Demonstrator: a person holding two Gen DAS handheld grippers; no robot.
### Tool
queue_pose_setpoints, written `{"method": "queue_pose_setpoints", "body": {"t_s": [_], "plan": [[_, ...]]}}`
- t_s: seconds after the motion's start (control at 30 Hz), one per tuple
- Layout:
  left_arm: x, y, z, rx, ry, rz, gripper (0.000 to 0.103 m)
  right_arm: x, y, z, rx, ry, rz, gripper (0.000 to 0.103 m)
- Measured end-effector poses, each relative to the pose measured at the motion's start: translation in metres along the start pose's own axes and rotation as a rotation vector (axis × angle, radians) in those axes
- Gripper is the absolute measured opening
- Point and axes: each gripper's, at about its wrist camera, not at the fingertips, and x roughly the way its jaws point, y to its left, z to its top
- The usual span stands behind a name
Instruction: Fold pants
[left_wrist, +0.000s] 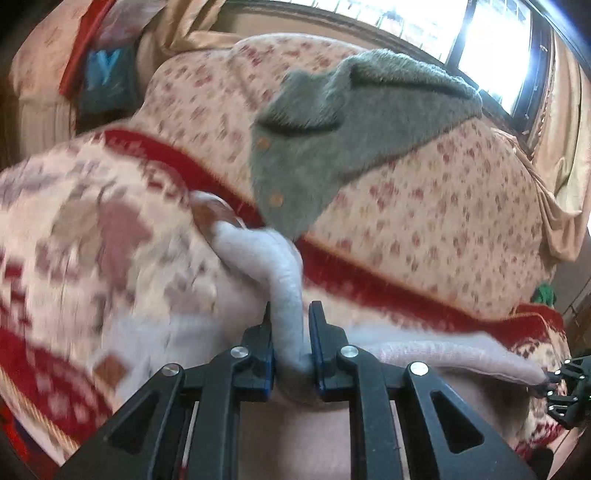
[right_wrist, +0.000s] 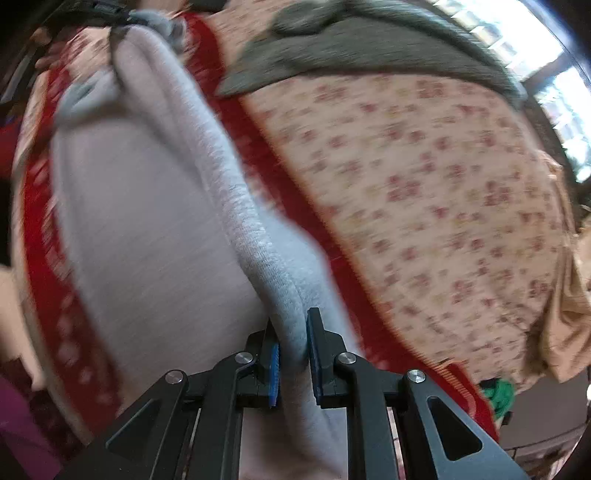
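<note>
Right wrist: soft ribbed pale pants (right_wrist: 155, 229), pinched.

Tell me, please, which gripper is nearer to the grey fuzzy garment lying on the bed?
Left, probably. The left gripper pinches the pale pants just below the grey garment's buttoned corner. The right gripper grips the same pants with floral bedding between it and the garment.

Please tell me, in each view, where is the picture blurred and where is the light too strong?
Left wrist view: the window is glaring white, the patterned blanket is smeared by motion, and the left gripper holding the pale pants is sharp. Right wrist view: the flowered bedcover and grey sweater are streaked; the right gripper is sharp.
</note>
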Motion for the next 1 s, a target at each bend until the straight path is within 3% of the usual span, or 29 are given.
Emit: {"method": "queue_pose_setpoints", "body": {"t_s": [0.1,0.27,0.37,0.4,0.43,0.5,0.53,0.6,0.67,0.83,1.0], "plan": [[-0.006,0.016,-0.034,-0.01,0.026,0.026,0.013,0.019,0.033,-0.021,0.014,0.05,0.07,0.013],[-0.007,0.052,-0.068,-0.085,0.094,0.009,0.019,0.044,0.07,-0.048,-0.006,0.091,0.073,0.015],[-0.015,0.063,-0.072,-0.115,0.086,0.043,0.057,0.042,0.071,-0.052,0.024,0.063,0.068,0.021],[-0.02,0.066,-0.071,-0.121,0.063,0.044,0.078,0.039,0.068,-0.054,0.043,0.059,0.079,0.022],[-0.025,0.069,-0.07,-0.129,0.039,0.042,0.086,0.036,0.067,-0.055,0.055,0.059,0.09,0.024],[-0.032,0.074,-0.067,-0.155,0.023,0.028,0.087,0.028,0.066,-0.054,0.073,0.064,0.126,0.032],[-0.031,0.077,-0.064,-0.161,0.03,0.029,0.088,0.026,0.062,-0.051,0.081,0.061,0.154,0.043],[-0.029,0.08,-0.057,-0.165,0.035,0.065,0.088,0.009,0.058,-0.042,0.136,0.005,0.277,0.057],[-0.026,0.083,-0.047,-0.156,0.033,0.119,0.088,-0.003,0.058,-0.028,0.164,-0.057,0.341,0.068],[-0.011,0.088,-0.016,-0.125,0.023,0.15,0.089,0.005,0.055,0.037,0.324,-0.168,0.536,0.071],[0.013,0.102,0.003,-0.13,0.07,0.102,0.089,0.025,0.078,0.121,0.378,-0.21,0.69,0.072]]}}
